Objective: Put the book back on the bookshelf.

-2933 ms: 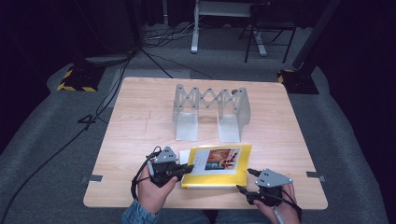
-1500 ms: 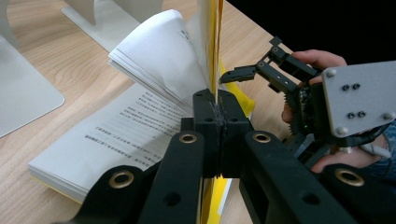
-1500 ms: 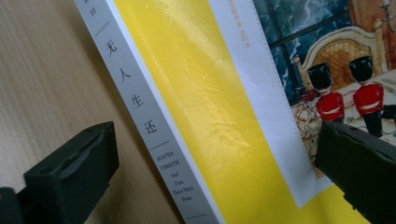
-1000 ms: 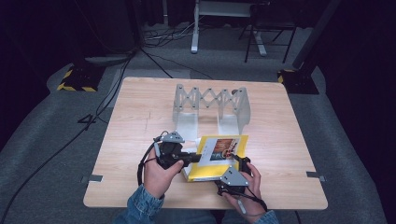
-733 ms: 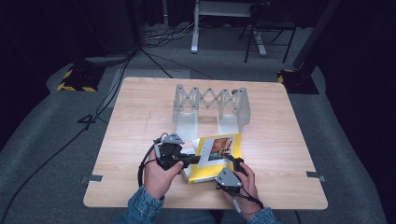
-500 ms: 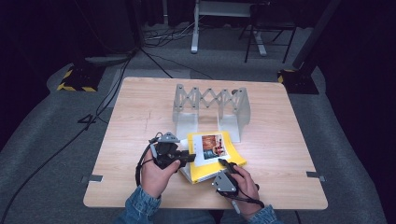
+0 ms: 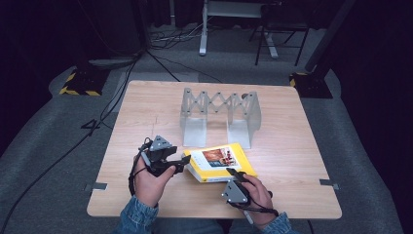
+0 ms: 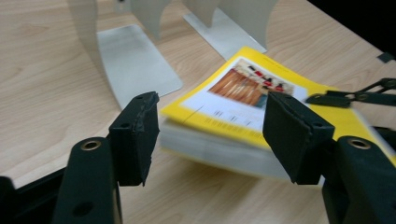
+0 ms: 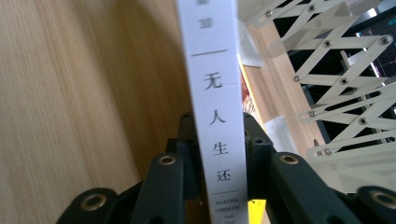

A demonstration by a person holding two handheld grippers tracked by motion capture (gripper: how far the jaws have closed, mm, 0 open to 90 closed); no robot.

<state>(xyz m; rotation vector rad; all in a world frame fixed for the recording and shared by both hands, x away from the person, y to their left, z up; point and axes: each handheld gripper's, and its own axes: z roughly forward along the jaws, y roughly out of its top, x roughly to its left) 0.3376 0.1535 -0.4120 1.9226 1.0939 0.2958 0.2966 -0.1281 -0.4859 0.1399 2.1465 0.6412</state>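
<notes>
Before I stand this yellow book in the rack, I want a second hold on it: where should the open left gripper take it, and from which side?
Take the book at its left end, coming in from the left along the table. The right gripper already clamps the spine at the near edge, and the left gripper has its jaws open level with the page block, which faces it. That end is free and looks thin enough to fit between them.

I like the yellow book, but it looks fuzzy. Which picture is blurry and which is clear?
In the left gripper view the yellow book is soft and smeared, especially its page edges; in the right gripper view its white spine is sharp enough to read the printed characters; in the high view the table is brightly lit while the room behind is dark.
</notes>
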